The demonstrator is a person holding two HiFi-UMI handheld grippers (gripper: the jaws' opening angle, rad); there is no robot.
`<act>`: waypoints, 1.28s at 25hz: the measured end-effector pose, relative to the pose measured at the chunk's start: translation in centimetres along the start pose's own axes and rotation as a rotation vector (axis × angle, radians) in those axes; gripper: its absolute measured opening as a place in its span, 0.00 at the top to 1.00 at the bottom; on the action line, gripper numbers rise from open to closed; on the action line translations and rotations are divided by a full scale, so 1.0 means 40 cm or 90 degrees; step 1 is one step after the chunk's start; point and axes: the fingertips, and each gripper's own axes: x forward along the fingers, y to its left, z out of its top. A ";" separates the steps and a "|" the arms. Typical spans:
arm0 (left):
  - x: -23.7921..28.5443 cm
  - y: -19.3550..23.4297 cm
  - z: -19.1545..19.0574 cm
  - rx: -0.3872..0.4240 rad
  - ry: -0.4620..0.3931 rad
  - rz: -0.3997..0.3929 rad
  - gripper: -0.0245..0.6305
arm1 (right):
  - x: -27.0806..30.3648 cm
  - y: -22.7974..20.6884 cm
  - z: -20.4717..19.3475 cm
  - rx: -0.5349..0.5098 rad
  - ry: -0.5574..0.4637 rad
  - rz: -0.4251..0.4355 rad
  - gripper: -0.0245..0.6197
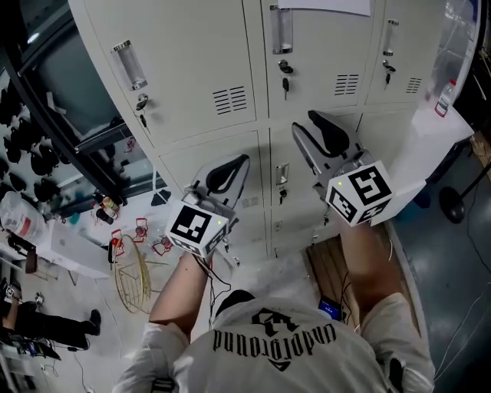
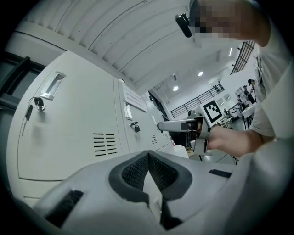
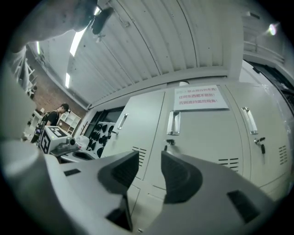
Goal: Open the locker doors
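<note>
Centrally, red-lettered notice (image 3: 201, 97) on locker door (image 3: 206, 135)

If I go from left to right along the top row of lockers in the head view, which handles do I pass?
left locker handle → middle locker handle → right locker handle. All three doors are shut, and a key hangs just below each handle.

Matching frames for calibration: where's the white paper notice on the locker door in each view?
Head view: paper notice cut off by the top edge, right of centre.
Left gripper view: paper notice near centre, seen at a steep slant.
Right gripper view: paper notice upper centre-right, with red print.
Shared landmark: the door handle just below the notice's left corner.
</note>
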 end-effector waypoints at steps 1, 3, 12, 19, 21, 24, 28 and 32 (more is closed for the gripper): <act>0.010 0.009 0.010 0.005 -0.005 0.001 0.95 | 0.011 -0.014 0.004 -0.003 0.000 -0.003 0.73; 0.030 0.029 0.029 0.015 -0.016 0.001 0.95 | 0.037 -0.037 0.010 -0.012 0.001 -0.007 0.73; 0.096 0.096 0.078 0.029 -0.050 -0.009 0.95 | 0.161 -0.102 0.046 -0.041 0.010 -0.029 0.73; 0.112 0.117 0.067 0.033 -0.044 -0.014 0.95 | 0.220 -0.129 0.046 -0.052 0.020 -0.045 0.73; 0.112 0.124 0.071 0.036 -0.047 -0.011 0.95 | 0.236 -0.129 0.041 -0.056 0.024 -0.047 0.73; 0.113 0.129 0.071 0.040 -0.051 -0.010 0.95 | 0.249 -0.138 0.034 -0.060 0.028 -0.066 0.76; 0.112 0.136 0.066 0.036 -0.051 -0.008 0.95 | 0.256 -0.150 0.032 -0.069 0.032 -0.088 0.80; 0.107 0.134 0.061 0.032 -0.050 -0.011 0.95 | 0.249 -0.147 0.037 -0.082 0.033 -0.095 0.80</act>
